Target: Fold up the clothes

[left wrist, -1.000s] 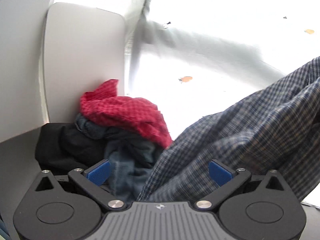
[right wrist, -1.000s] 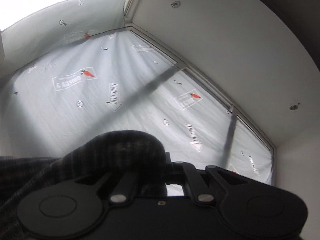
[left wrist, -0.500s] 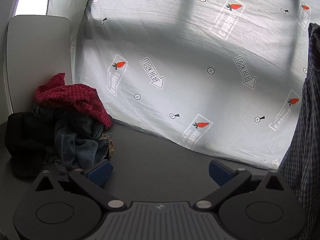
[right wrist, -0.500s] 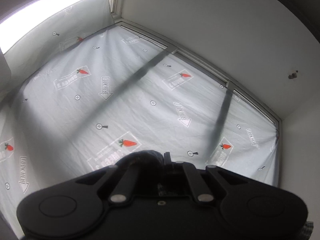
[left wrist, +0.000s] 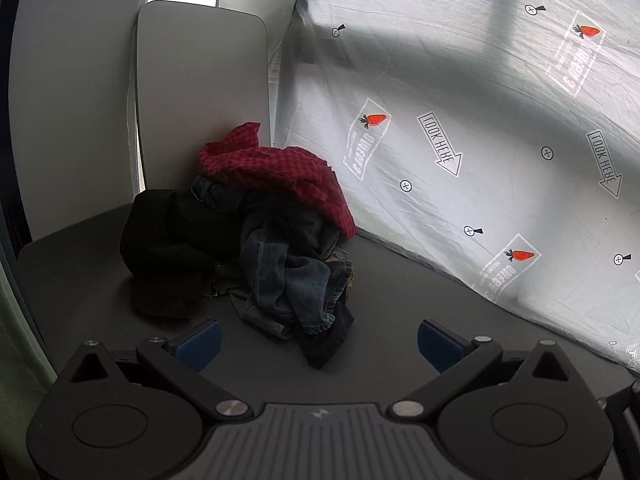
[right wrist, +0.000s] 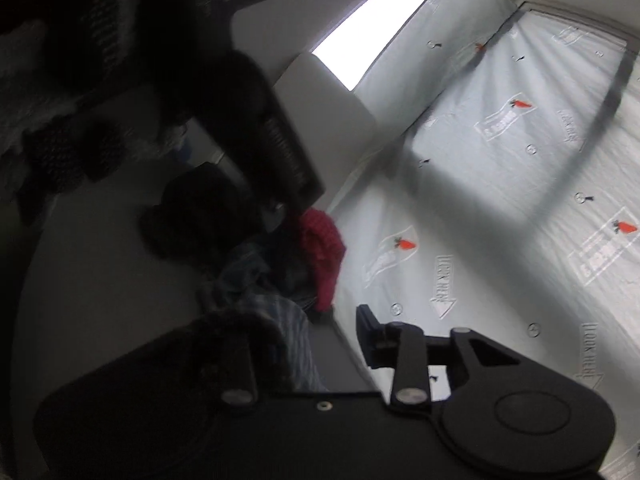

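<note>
A pile of clothes lies in the table's far left corner: a red checked shirt [left wrist: 276, 164] on top, blue jeans [left wrist: 292, 272] below, a black garment [left wrist: 168, 244] at the left. My left gripper [left wrist: 318, 342] is open and empty, just short of the pile. In the blurred right wrist view my right gripper [right wrist: 320, 332] is open; the blue plaid shirt [right wrist: 280, 320] is draped over its left finger and covers it. The red shirt [right wrist: 322, 248] shows beyond it.
A dark grey table [left wrist: 400, 320] holds the pile. A pale sheet with carrot prints [left wrist: 460, 120] hangs along the back. A white rounded panel [left wrist: 200, 80] stands behind the pile. A dark blurred device [right wrist: 248, 112] fills the upper left of the right wrist view.
The plaid shirt has left the left wrist view, and the left gripper has swung toward the pile. The right gripper has opened and turned down toward the table.
</note>
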`<state>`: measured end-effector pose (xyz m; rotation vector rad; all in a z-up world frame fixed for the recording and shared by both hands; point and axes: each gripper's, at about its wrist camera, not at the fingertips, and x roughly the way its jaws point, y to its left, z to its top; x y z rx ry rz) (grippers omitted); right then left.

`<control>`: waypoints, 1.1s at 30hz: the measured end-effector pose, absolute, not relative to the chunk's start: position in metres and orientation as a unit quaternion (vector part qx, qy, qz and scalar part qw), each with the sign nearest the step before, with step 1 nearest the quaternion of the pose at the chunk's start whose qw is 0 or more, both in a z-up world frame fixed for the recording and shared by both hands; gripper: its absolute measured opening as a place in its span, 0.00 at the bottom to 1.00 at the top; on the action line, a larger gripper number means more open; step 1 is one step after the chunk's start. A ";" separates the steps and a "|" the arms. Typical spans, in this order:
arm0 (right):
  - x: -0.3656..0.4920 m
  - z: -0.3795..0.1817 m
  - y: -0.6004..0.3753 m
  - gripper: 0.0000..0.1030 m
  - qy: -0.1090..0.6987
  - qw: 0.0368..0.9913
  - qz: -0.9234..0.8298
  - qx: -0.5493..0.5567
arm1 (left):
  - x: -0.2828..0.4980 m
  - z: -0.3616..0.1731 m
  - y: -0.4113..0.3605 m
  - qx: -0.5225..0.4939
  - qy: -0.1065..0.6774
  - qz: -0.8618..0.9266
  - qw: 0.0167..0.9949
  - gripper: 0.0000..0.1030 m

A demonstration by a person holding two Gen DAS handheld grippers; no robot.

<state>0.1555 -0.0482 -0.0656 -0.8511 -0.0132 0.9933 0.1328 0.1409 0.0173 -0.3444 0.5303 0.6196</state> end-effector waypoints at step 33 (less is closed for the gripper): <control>0.235 -0.111 -0.098 0.06 0.309 0.934 0.120 -0.133 | 0.228 -0.021 0.125 -0.053 0.329 0.099 0.938 1.00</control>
